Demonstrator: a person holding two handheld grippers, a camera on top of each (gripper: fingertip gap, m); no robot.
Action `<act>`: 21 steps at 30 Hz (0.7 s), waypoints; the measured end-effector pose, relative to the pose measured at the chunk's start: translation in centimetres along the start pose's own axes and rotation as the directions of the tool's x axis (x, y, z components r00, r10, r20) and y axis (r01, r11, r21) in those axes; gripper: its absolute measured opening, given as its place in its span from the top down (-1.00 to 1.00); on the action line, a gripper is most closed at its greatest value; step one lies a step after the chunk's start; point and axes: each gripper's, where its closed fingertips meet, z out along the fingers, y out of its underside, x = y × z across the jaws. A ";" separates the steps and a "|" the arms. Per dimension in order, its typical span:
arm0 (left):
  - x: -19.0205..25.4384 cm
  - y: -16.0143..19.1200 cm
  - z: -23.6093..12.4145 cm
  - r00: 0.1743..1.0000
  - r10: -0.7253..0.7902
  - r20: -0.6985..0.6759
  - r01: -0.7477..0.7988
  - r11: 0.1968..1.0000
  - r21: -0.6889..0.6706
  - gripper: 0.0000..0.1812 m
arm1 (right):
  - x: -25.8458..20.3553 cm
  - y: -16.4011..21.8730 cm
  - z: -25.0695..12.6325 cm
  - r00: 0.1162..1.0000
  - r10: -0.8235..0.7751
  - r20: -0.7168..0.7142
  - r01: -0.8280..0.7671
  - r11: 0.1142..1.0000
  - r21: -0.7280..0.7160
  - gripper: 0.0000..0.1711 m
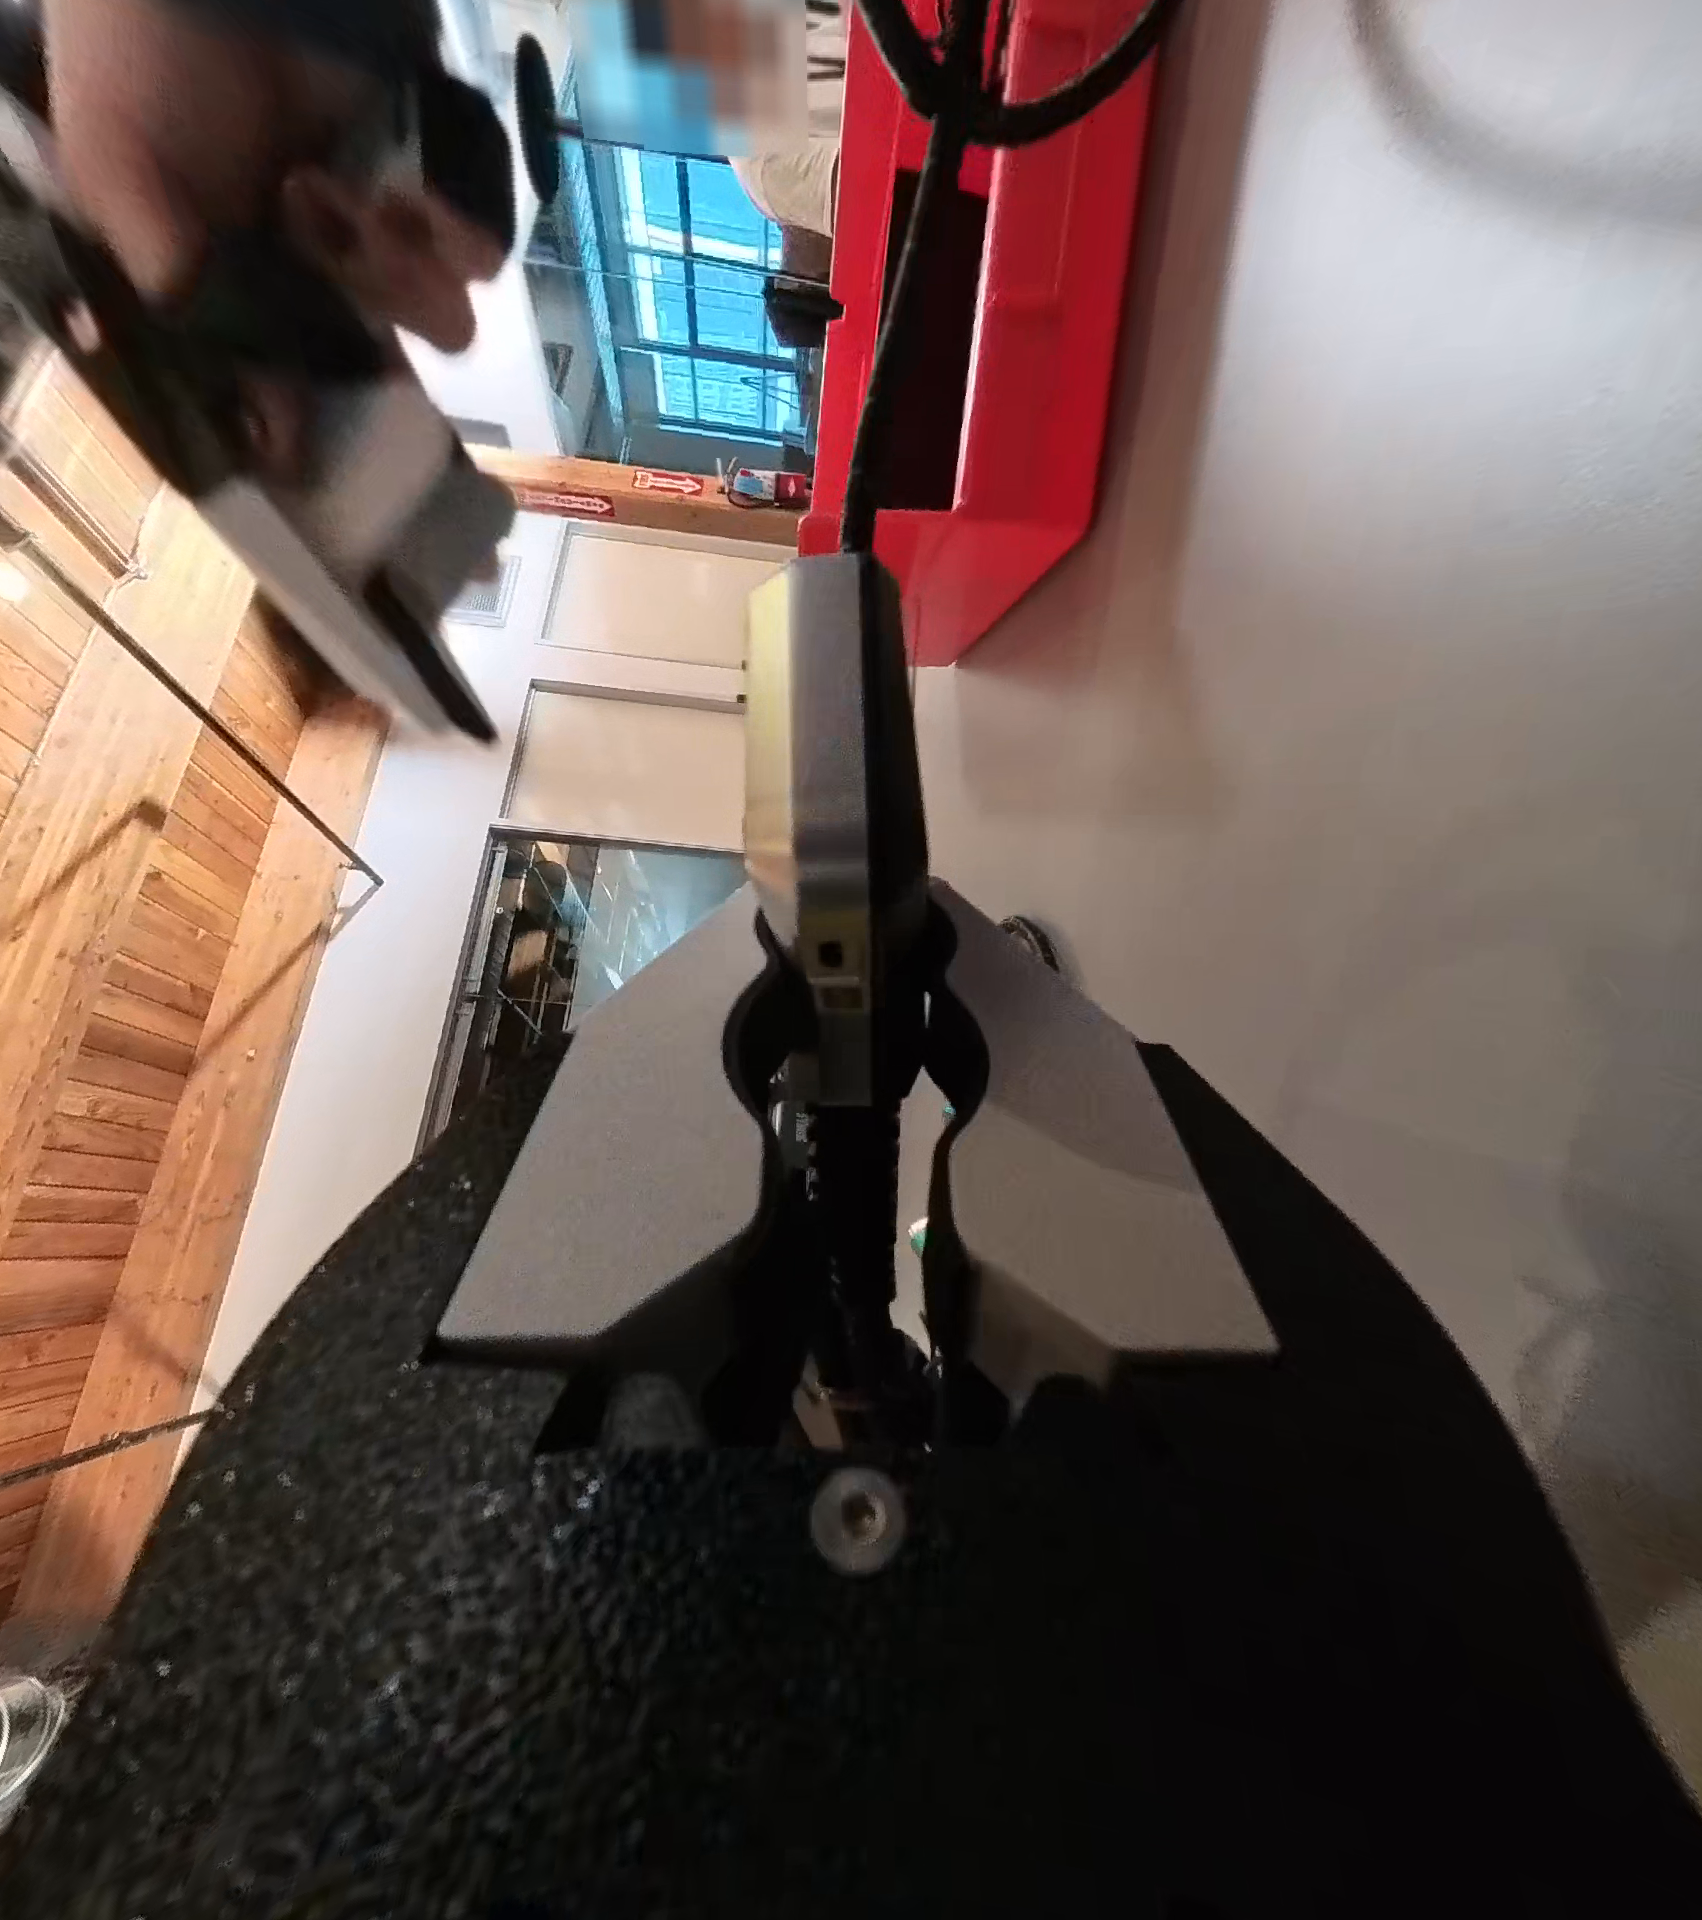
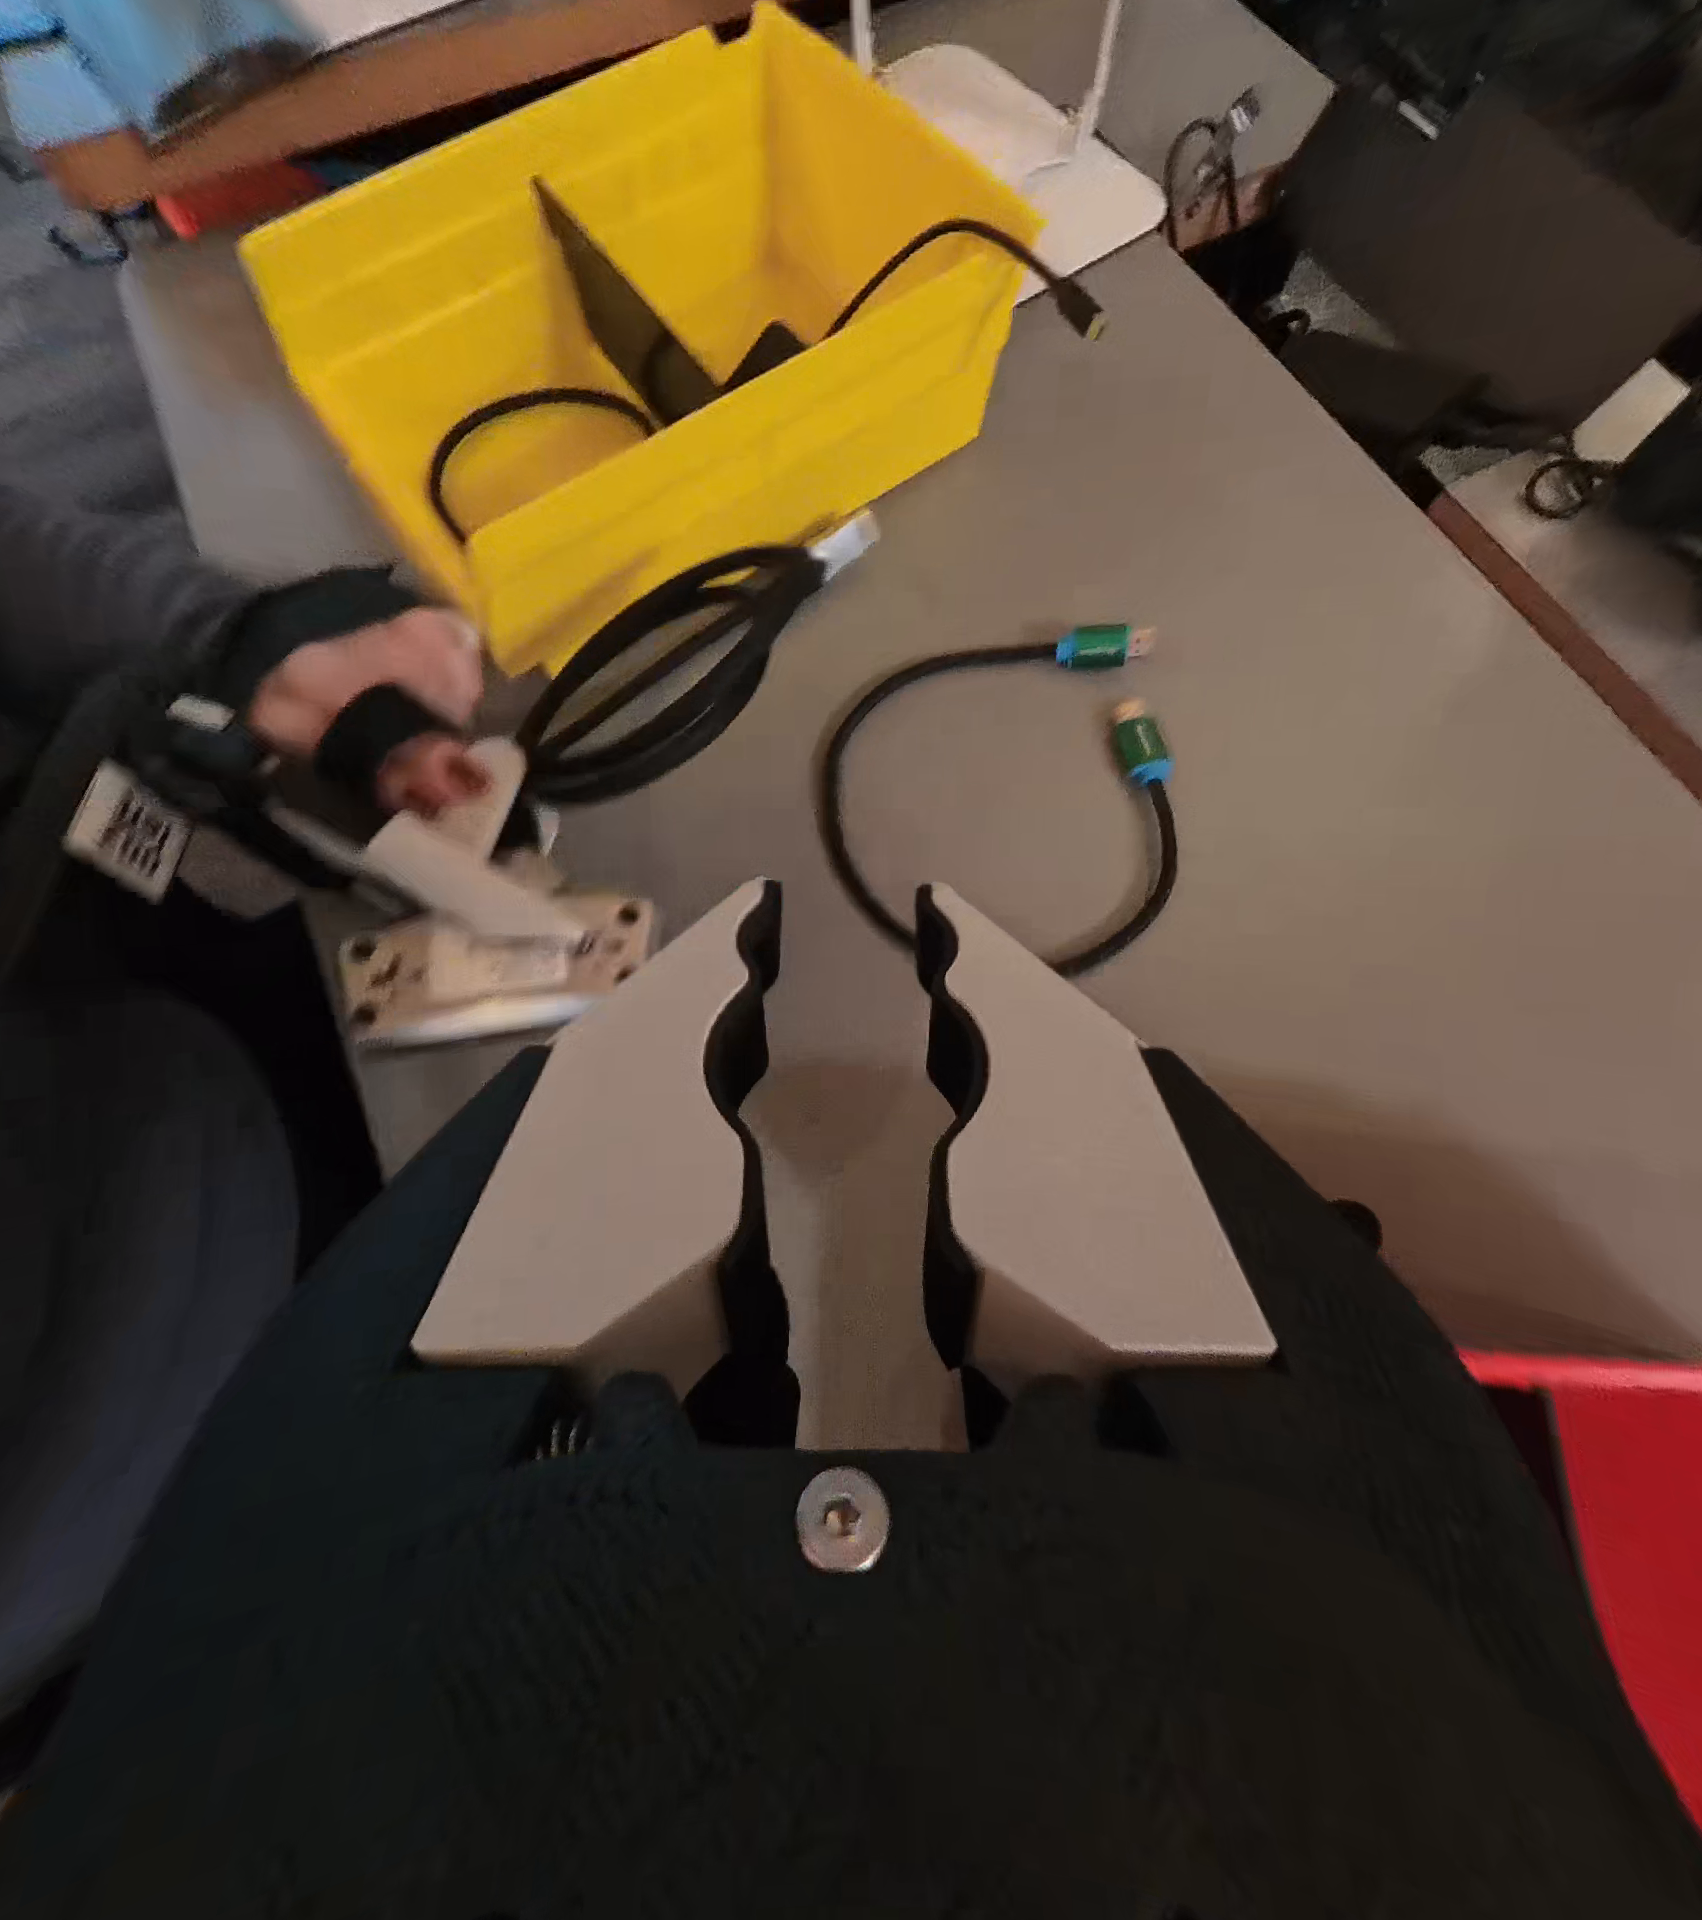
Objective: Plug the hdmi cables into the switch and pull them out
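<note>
The switch [image 1: 831,790], a flat grey metal box, sits clenched between the fingers of the left gripper [image 1: 842,1023], held edge-on and lifted clear of the grey table [image 1: 1449,831]. One braided black cable [image 1: 894,312] runs out of its far end toward twelve o'clock, over a red bin [image 1: 1023,364]. It looks light and rigid, with smooth metal faces that could slip, so a grip across its flat sides near the end away from the ports seems soundest, and it needs bracing against each push and pull.

The right gripper [image 2: 847,914] hangs released, jaws apart with nothing between them, just above the table. Beyond its tips at one o'clock lies one short hdmi cable [image 2: 847,790], curled in a loop, with two green-and-blue plugs [image 2: 1101,646] near each other. The cord is limp and would flop; I'd judge the stiff plug shell the place to take it, squarely, as the metal tip could bend if forced askew.

At eleven o'clock lies one coil of thicker black cable [image 2: 649,686], touching one yellow bin [image 2: 639,312] with a dark divider; at least two more black leads trail from the bin. At nine o'clock a person's hand [image 2: 369,686] holds the other gripper
</note>
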 end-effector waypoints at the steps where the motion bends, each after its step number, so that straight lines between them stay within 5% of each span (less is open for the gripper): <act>1: 0.0 0.0 0.0 1.000 0.001 0.004 -0.001 1.000 -0.002 0.78 | 0.8 -0.5 1.4 0.999 0.037 0.006 -0.037 0.999 -0.006 0.71; 8: 0.9 0.5 0.2 0.997 0.074 -0.004 -0.074 0.997 -0.026 0.78 | 7.3 -0.2 15.0 0.897 0.442 0.011 -0.431 0.880 -0.201 0.64; 11: 1.0 0.4 0.2 0.996 0.085 -0.011 -0.085 0.996 -0.019 0.78 | 11.6 1.1 18.4 0.945 0.309 -0.104 -0.326 0.902 -0.285 0.63; 21: 1.0 1.0 0.3 0.997 0.067 -0.029 -0.068 0.997 -0.030 0.78 | 14.0 5.6 22.6 0.998 -0.066 0.015 0.064 0.858 -0.510 0.53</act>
